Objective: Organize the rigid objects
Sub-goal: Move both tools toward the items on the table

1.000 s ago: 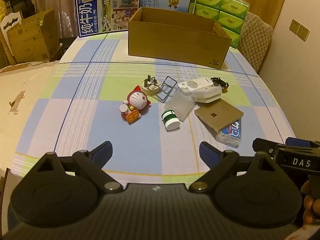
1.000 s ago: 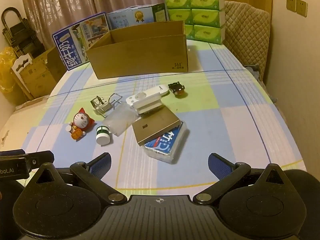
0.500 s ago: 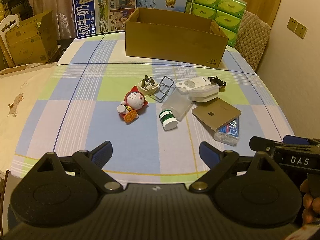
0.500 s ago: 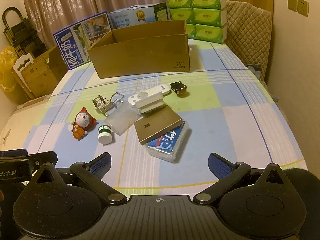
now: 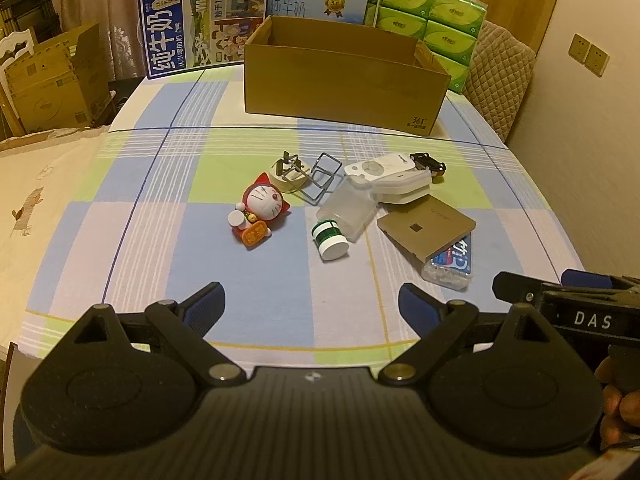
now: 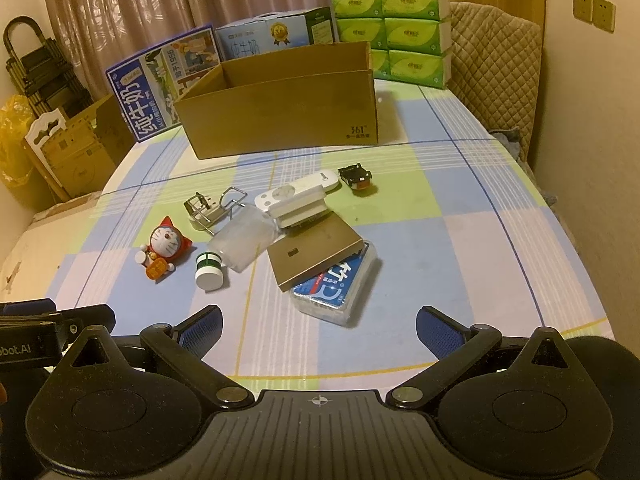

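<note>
Both the left gripper (image 5: 311, 300) and right gripper (image 6: 319, 324) are held wide, empty, at lower frame. A bottle (image 5: 344, 218) is laid mid-frame, cap pointing lower left, base hidden under a remote (image 5: 380, 168).

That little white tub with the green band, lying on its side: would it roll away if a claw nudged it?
Probably. The white tub looks round and lies on its side on the flat tablecloth, so a nudge could roll it. It touches the clear plastic bottle, which may stop it that way. It looks small and likely light.
</note>
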Demonstrator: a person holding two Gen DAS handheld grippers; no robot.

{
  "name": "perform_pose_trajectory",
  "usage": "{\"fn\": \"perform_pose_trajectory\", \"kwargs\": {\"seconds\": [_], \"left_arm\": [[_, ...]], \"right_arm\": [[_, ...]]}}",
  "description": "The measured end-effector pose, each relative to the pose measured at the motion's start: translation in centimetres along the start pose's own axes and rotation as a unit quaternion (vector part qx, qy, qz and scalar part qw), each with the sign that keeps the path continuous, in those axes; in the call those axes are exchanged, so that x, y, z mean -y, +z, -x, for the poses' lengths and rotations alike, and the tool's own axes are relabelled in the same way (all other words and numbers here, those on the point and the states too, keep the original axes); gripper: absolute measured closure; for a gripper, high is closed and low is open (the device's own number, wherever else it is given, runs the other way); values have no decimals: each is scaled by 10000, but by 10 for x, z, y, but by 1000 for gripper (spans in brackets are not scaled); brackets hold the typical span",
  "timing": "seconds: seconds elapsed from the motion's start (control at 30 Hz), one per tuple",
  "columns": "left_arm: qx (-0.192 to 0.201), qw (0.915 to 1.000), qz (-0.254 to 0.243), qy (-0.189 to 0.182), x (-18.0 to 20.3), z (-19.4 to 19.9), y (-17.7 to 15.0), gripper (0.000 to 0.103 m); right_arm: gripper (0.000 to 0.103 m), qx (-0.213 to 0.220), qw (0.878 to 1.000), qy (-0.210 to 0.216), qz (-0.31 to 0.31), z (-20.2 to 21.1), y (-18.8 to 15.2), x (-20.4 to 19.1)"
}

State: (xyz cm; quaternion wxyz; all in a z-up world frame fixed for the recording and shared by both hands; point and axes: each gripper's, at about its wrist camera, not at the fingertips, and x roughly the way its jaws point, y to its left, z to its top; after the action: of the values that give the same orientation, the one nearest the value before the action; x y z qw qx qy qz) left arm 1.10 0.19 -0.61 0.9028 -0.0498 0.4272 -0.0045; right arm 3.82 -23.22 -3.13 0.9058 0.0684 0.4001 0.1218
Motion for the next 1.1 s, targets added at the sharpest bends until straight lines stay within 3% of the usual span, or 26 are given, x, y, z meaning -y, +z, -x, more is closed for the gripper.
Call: {"fn": "perform_pose_trajectory", "kwargs": {"seconds": [0.53, 1.1], "left_arm": [[-28, 9995, -286, -140, 2, -11, 5, 14], [-335, 9965, -698, -311, -11, -57, 21, 21]], "right_arm": [[2, -81, 9999, -50, -39, -6, -1, 3], [2, -299, 9994, -141, -92, -34, -1, 8]]}}
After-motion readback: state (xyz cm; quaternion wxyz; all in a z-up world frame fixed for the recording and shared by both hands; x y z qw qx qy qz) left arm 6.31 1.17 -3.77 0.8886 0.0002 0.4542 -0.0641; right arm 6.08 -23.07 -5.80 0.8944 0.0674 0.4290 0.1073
